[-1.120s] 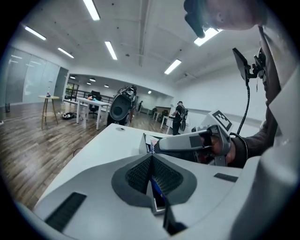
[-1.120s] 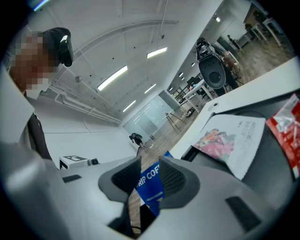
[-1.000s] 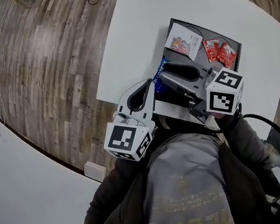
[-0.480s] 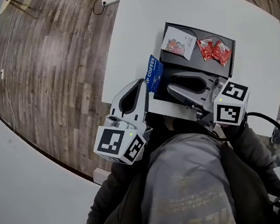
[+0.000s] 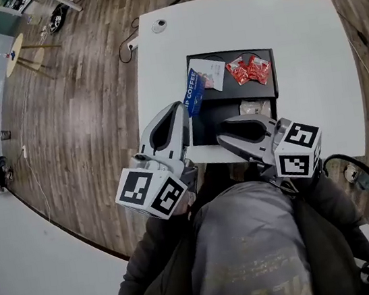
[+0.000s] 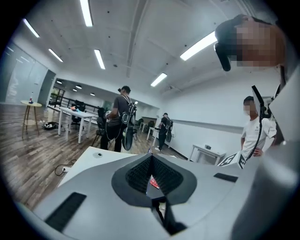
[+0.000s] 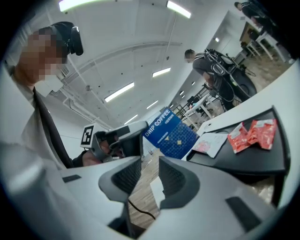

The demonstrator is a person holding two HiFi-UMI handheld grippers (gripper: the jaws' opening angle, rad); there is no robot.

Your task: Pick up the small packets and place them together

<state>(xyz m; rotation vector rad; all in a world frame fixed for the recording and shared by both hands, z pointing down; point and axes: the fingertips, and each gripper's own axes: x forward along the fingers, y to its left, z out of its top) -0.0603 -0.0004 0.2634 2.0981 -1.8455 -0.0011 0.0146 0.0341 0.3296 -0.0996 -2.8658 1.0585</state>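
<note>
By the tray, blue packet now higher, clamped in left gripper jaws; right gripper jaws apart.

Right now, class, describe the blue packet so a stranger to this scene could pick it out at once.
Start at the white table and the black tray on it. At the tray's left edge, the left gripper holds one packet in its jaws. That blue packet, printed DRIP COFFEE, is the only blue one; the white packet and red packets lie in the tray.
</note>
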